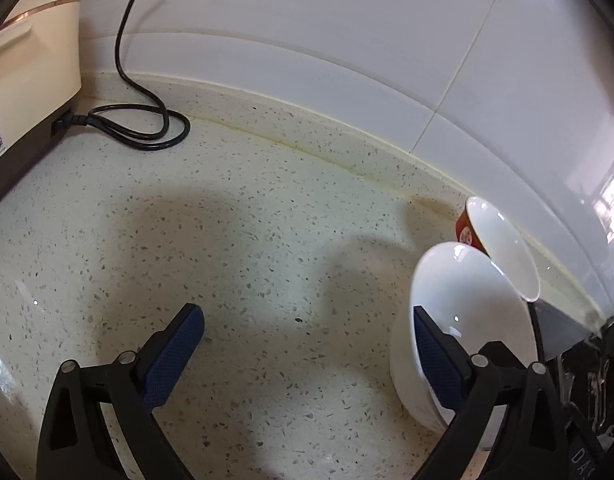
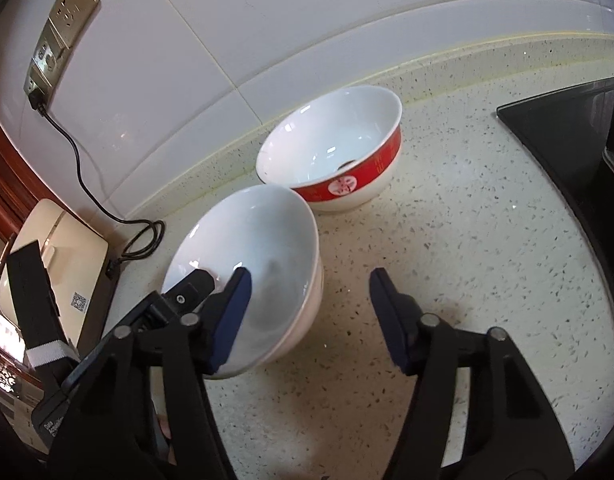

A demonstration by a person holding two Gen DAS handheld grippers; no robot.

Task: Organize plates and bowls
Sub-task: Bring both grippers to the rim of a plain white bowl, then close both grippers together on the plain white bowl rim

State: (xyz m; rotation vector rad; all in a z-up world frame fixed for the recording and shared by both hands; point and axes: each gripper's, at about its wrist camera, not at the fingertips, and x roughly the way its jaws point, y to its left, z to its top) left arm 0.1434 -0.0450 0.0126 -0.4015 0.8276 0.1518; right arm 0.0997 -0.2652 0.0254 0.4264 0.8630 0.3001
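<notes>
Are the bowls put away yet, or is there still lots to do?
Nothing looks done yet. The white bowl and red bowl sit separately on the counter. The right gripper straddles the white bowl's rim, not pinching. Stacking remains; no plates are in view.

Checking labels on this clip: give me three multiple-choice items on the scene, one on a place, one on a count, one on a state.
1. The red-banded bowl stands: A) on the black cooktop; B) by the wall, behind the white bowl; C) inside the white bowl.
2. Bowls in view: A) one; B) two; C) four.
3. The right tool is: A) clamped on the cord; B) shut on nothing; C) open, astride the white bowl's rim.
B: it sits at the wall's foot; B: one white, one red-banded; C: the rim sits in a clear gap.
</notes>
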